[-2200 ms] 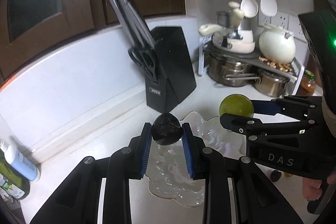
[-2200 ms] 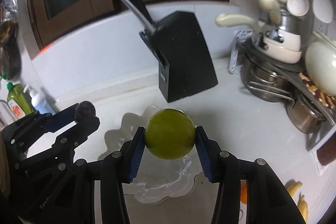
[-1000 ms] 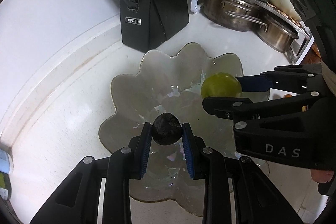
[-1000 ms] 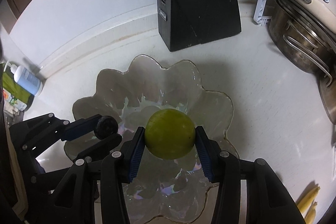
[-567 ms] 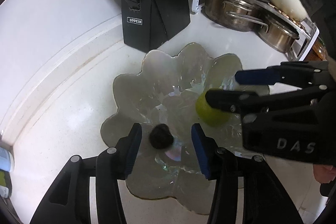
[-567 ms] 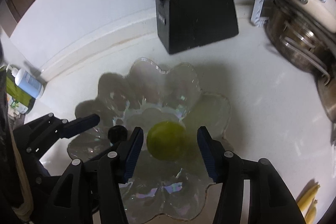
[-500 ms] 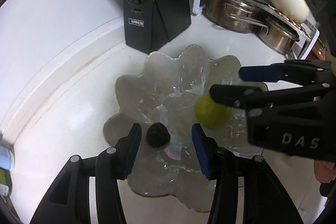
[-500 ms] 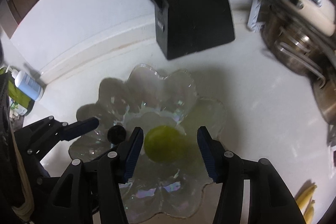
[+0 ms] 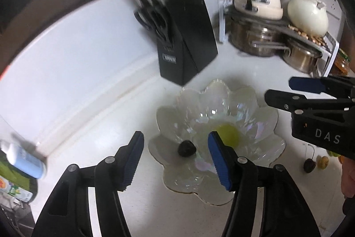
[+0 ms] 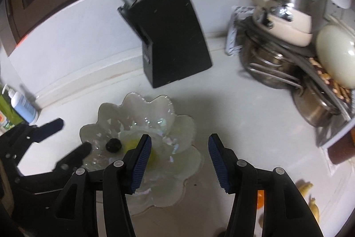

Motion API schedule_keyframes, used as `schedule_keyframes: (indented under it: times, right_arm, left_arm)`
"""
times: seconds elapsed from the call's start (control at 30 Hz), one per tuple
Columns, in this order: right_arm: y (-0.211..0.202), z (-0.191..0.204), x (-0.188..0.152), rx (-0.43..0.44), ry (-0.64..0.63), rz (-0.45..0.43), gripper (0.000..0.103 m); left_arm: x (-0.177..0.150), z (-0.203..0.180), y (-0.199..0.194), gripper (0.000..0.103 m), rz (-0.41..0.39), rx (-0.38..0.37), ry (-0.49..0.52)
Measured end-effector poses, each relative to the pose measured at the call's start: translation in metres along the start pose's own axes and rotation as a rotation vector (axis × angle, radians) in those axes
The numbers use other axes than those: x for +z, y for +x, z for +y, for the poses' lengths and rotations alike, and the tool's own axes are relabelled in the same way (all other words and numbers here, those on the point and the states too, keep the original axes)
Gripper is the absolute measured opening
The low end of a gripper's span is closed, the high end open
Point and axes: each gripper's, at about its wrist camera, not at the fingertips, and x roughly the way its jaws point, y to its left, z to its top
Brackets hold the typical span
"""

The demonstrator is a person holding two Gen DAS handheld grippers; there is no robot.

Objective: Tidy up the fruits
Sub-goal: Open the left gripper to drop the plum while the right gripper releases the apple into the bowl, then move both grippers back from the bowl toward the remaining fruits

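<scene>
- The white counter point(image 9: 66, 86) fills both views; the fisheye rim cuts off its edges and blur softens everything on it.
- The black knife block point(image 9: 188, 37) stands behind the bowl and apart from it. Its label is too smeared to read, and the handles above it are streaked.
- The steel pots point(image 9: 261, 41) on the rack at the right are partly hidden under cream-coloured cookware; in the right wrist view they are blurred and cropped.
- The scalloped glass bowl point(image 9: 168, 112) sits on the counter. Its near rim is covered by gripper fingers in both views.
- The left gripper point(image 9: 175, 157) has just been opening its jaws; they stand apart above the bowl, pressing on nothing.
- The right gripper point(image 10: 179, 161) is also released, its jaws spread with only counter and bowl rim behind the gap.
- The green fruit point(image 9: 228, 134) lies inside the bowl, half hidden behind one blue pad in each view.
- The small dark fruit point(image 9: 186, 148) rests in the bowl just beside the green one; whether they touch cannot be told.
- A few small fruits point(image 9: 309, 164) lie on the counter at the far right, too small and cut off to name.
</scene>
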Motion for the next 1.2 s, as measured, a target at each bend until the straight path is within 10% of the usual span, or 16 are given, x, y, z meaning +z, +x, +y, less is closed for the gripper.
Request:
schedule_keyframes:
  times: [0.53,1.2]
  right_arm:
    - [-0.111,-0.036,-0.028,-0.19,0.121,-0.263,0.08]
    - [-0.192,-0.089,-0.1,-0.386,0.263,-0.394,0.081]
  left_arm:
    - [0.009,-0.03,-0.095,0.081,-0.295,0.008,0.012]
    - [-0.013,-0.105,-0.138,0.088,-0.415,-0.151,0.1]
